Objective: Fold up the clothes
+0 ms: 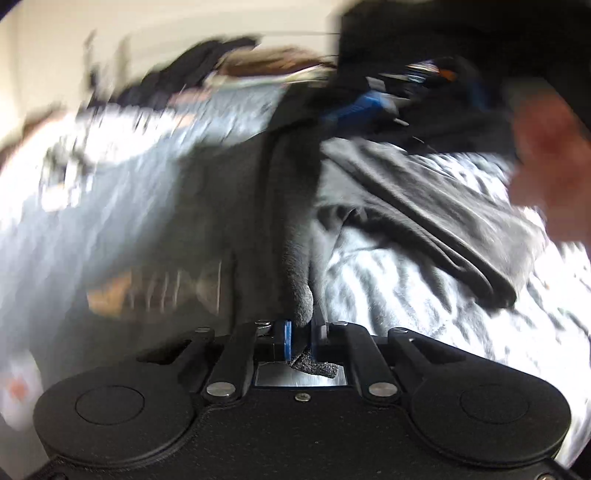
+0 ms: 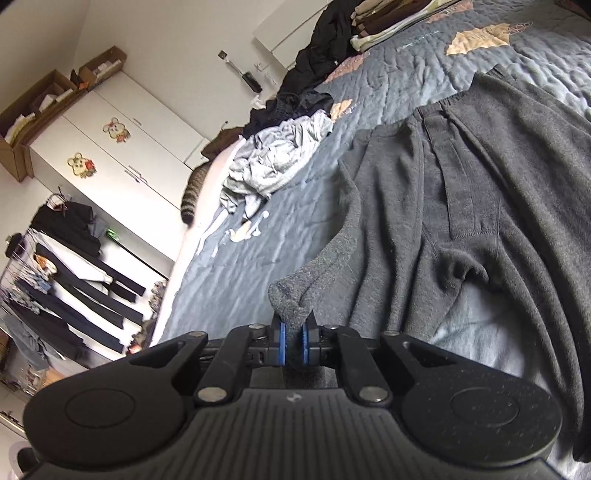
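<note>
Two grippers: both clamped on the same dark grey fleece garment (image 2: 461, 206), which lies spread on the bed.
Landmark: bed with a grey-blue quilted cover (image 2: 236, 266); all places below are given relative to it.
Left gripper (image 1: 300, 332): blue pads nearly together, a bunched fold of the grey fleece pinched between them, a bit of fabric poking out behind the pads. The left wrist view is heavily smeared by motion.
Right gripper (image 2: 291, 334): jaws closed tight on a ribbed edge of the fleece, which rises from the cover into the pads.
Garment: most of it lies flat on the cover, with long folds running away from the right gripper; the pinched edge is lifted off the bed.
Person's hand (image 1: 546, 166): a blurred reddish shape at the right edge of the left wrist view, above the bed.
Light grey crumpled clothes (image 2: 273, 166): on the bed, well apart from the fleece, near the far edge.
Black clothes pile (image 2: 314, 70): on the bed beyond the light grey heap.
Folded stack (image 2: 384, 22): at the bed's far end.
White wardrobe (image 2: 110, 136): beside the bed, cardboard boxes on top.
Clothes rack (image 2: 55, 266): beside the bed, below the wardrobe in the picture, hung with dark garments.
</note>
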Demonstrator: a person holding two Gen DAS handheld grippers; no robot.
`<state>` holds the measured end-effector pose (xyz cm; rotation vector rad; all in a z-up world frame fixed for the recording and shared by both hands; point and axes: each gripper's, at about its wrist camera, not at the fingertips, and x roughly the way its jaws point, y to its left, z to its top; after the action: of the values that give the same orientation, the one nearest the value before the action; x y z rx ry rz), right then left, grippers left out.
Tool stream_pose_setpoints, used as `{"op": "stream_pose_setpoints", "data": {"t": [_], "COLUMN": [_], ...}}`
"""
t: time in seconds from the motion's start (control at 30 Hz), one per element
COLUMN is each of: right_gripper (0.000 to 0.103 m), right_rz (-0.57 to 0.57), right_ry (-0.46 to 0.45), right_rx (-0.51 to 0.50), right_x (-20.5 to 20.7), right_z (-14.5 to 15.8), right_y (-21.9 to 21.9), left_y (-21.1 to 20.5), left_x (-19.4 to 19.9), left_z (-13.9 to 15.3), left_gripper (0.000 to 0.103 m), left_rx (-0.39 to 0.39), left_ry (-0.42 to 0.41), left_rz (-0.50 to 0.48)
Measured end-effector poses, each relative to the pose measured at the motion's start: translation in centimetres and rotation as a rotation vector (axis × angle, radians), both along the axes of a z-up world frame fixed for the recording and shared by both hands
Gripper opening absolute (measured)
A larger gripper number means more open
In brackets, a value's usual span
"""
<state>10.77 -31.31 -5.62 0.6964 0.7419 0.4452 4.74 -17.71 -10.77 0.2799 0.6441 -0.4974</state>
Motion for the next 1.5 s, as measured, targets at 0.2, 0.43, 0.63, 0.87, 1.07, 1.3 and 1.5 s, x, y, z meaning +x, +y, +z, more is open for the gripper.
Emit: {"op": "stream_pose_setpoints", "data": {"t": [0.2,0.43,0.63,0.87,1.07,1.3,1.5], "right_gripper": [0.008,0.008,0.007,0.008,0.007,0.008,0.011], "right_rz": [-0.039,-0.172,-0.271,-0.382,-0.398,-0.353,-0.35], "right_ry": [-0.033,-0.074,-0.092,-0.018,0.098,0.185,0.212], "right_rx": [0.083,0.138,0.124,0.059,-0.022,-0.141,-0.202], "right_x": [-0.6,-2.4,-4.4,-6.9,-8.1,-9.0,-10.2], "right_z": [2.6,4.2,3.9,0.5,-4.1,-7.4,-7.8], "right_y": [-4.4,-12.8,-18.9,-24.9,-27.1,-26.8,-27.4], "left_y": [-2.7,-9.1,-14.6,-18.9,-19.4,-17.7,-15.5], "left_x": [-1.6,-2.3,-3.5,-4.9,-5.5,-6.6,-7.6], "left_z": [2.8,4.0,2.3,-1.3,-3.5,-3.9,-3.0], "left_gripper": [0.009,0.009,0.009,0.009,0.009,0.018,0.021], "left_rx": [0.092,0.193,0.248,0.349,0.444,0.526,0.532], "left_ry": [-0.174,-0.274,-0.304,-0.282,-0.253,-0.277,-0.269], "left_rz": [-0.24,-0.447,-0.568,-0.672,-0.691,-0.691,-0.666]}}
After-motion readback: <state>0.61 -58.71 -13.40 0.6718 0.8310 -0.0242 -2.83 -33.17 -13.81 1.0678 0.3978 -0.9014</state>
